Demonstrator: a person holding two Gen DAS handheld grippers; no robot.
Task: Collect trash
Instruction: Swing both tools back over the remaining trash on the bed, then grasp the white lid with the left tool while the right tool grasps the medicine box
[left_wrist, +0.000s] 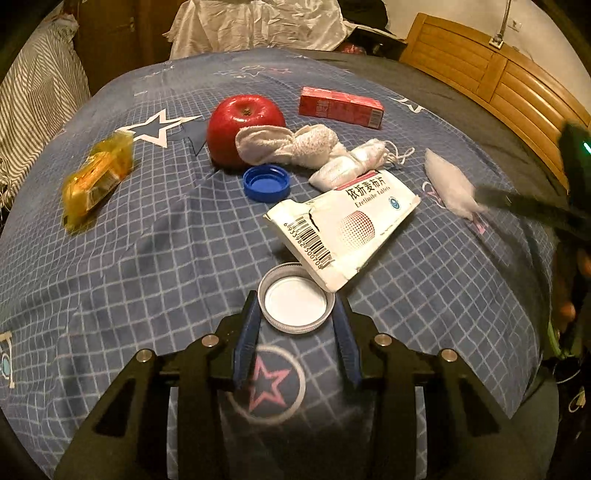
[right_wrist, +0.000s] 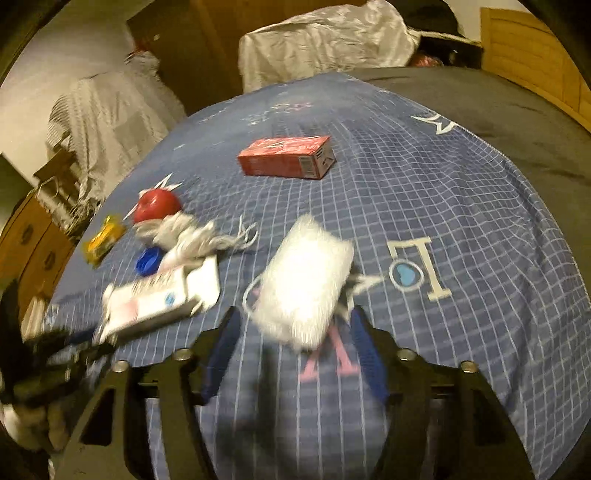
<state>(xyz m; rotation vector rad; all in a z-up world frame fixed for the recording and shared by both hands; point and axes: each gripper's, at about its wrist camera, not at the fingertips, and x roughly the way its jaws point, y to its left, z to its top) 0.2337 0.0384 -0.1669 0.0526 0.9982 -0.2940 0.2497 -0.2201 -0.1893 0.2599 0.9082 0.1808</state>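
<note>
Two grippers over blue grid bedspread (left_wrist: 110, 258). L gripper (left_wrist: 297, 317) spread wide, white cap (left_wrist: 293, 302) lying open-side up between its fingers, nothing gripped. Torn white pill box (left_wrist: 343, 229) overlaps cap's far rim. R gripper (right_wrist: 295, 328) jaws wide apart — white wad (right_wrist: 306, 284) sits between tips, blurred, contact unclear. Beyond: blue cap (left_wrist: 266, 182), white cloth (left_wrist: 295, 146) leaning on red apple (left_wrist: 236, 125), red carton (left_wrist: 340, 107), yellow wrapper (left_wrist: 96, 177) off left.
</note>
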